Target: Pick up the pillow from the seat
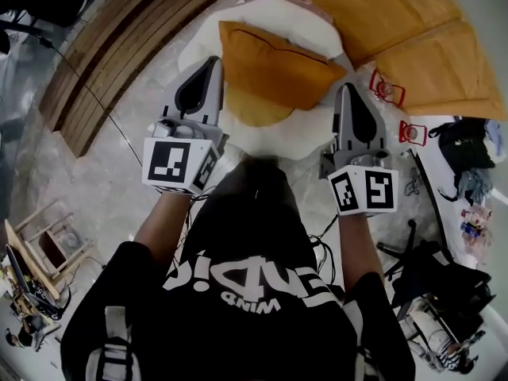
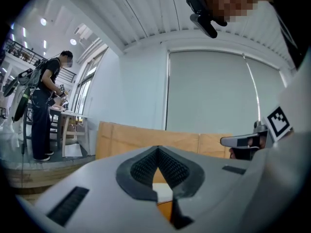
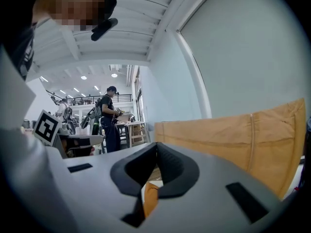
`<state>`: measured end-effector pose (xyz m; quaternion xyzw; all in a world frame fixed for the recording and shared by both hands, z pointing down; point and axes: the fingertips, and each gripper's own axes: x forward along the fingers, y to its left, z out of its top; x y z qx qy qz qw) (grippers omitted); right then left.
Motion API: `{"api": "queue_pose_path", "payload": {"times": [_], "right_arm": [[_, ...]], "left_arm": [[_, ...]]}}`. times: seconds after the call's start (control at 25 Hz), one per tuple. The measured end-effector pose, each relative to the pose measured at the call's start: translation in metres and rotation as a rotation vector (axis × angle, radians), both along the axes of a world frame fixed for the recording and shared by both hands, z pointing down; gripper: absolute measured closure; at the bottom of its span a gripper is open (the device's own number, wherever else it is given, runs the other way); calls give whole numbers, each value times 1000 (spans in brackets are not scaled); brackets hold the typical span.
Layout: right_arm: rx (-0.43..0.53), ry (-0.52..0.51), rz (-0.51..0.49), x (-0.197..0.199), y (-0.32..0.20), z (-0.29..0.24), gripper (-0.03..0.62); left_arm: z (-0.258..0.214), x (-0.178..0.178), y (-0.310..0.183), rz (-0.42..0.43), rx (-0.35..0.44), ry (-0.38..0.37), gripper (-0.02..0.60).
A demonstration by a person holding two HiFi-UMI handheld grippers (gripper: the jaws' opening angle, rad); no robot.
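An orange pillow [image 1: 270, 70] lies on a round white seat [image 1: 317, 137] in the head view, straight ahead of me. My left gripper [image 1: 209, 60] is shut and empty, its tip at the pillow's left edge. My right gripper [image 1: 347, 87] is shut and empty too, its tip just off the pillow's right corner. Whether either tip touches the pillow cannot be told. In the left gripper view a sliver of the pillow [image 2: 165, 210] shows below the closed jaws, and the right gripper view shows the pillow [image 3: 150, 198] the same way.
Tan sofa cushions [image 1: 429, 46] fill the back right. A wooden slatted platform [image 1: 119, 46] runs along the left. Red-framed items [image 1: 389, 90], bags and gear [image 1: 464, 153] lie on the floor at the right. A person [image 2: 43, 110] stands by a table far off.
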<state>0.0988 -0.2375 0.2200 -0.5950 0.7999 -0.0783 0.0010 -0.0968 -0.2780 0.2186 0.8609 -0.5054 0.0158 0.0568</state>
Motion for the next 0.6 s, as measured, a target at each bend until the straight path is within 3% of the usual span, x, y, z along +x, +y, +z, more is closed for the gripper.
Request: {"api": "queue_pose_path", "payload": {"times": [0.32,0.6], "right_arm": [[-27,-24,-6,21,-24,46,572],[-117,-43,8,33,-26,131,572]], "left_arm": [[45,12,-26,-18,-55,-9,574],[120,20,-42,-27,-123,-36,574]]}}
